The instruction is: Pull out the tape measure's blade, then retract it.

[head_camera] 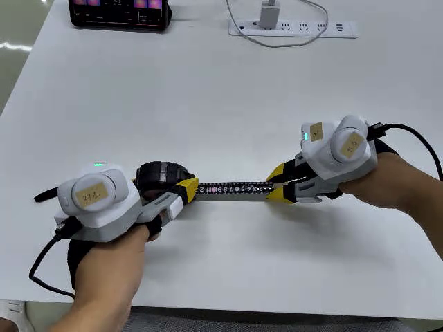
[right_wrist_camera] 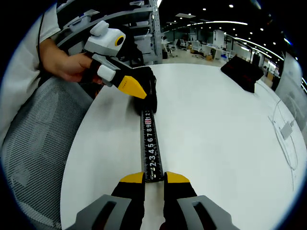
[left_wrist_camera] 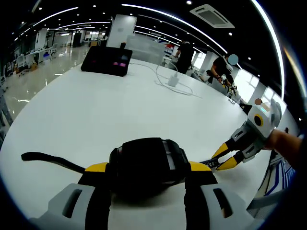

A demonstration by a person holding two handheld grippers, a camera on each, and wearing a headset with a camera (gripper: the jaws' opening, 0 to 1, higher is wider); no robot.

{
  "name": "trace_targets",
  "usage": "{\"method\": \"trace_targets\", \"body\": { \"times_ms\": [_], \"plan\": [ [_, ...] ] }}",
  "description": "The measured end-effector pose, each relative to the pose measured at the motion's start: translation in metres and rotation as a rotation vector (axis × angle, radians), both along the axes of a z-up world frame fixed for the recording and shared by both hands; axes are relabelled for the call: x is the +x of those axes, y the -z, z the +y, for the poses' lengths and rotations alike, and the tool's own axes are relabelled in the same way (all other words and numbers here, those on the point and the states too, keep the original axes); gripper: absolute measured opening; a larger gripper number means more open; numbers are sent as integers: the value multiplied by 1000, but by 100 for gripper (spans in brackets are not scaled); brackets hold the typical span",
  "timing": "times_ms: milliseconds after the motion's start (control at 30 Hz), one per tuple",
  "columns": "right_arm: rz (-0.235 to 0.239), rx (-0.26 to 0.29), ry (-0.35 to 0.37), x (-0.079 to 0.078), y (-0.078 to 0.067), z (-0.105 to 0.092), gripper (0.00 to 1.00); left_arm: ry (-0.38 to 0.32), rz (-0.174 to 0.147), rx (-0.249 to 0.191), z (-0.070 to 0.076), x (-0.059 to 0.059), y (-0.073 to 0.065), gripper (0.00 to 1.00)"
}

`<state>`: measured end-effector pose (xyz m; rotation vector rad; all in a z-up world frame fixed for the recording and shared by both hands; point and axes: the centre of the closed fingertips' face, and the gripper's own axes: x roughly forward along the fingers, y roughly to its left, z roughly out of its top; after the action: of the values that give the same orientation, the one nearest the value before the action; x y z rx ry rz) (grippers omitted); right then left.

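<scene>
A black tape measure case (head_camera: 160, 178) rests on the white table (head_camera: 208, 104) at the near left. My left gripper (head_camera: 173, 187) is shut on it, its yellow tips flanking the case (left_wrist_camera: 147, 165) in the left gripper view. A short length of blade (head_camera: 232, 188) runs right from the case. My right gripper (head_camera: 278, 183) is shut on the blade's end. In the right gripper view the numbered blade (right_wrist_camera: 150, 153) leads from my right gripper (right_wrist_camera: 154, 178) up to the case (right_wrist_camera: 146, 91) and the left gripper (right_wrist_camera: 132, 86). The right gripper (left_wrist_camera: 224, 157) also appears in the left gripper view.
A white power strip (head_camera: 294, 28) with a plugged charger and cable lies at the table's far edge. A dark screen device (head_camera: 119, 12) stands at the far left. A black strap (left_wrist_camera: 48, 160) trails left of the case. A mesh chair (right_wrist_camera: 38, 143) stands by the table edge.
</scene>
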<state>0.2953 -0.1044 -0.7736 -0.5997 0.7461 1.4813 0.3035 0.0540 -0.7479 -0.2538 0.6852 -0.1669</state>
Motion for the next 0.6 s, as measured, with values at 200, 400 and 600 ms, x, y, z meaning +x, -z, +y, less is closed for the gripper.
{"method": "trace_targets", "body": {
  "times_ms": [200,400,600],
  "plan": [
    [8,11,-7,0,0,8,11,0,0,-2,0,0,0,57],
    [8,15,-13,0,1,15,11,0,0,-5,0,0,0,57],
    [8,20,-9,-1,1,22,11,0,-1,-7,0,0,0,57]
  ]
}}
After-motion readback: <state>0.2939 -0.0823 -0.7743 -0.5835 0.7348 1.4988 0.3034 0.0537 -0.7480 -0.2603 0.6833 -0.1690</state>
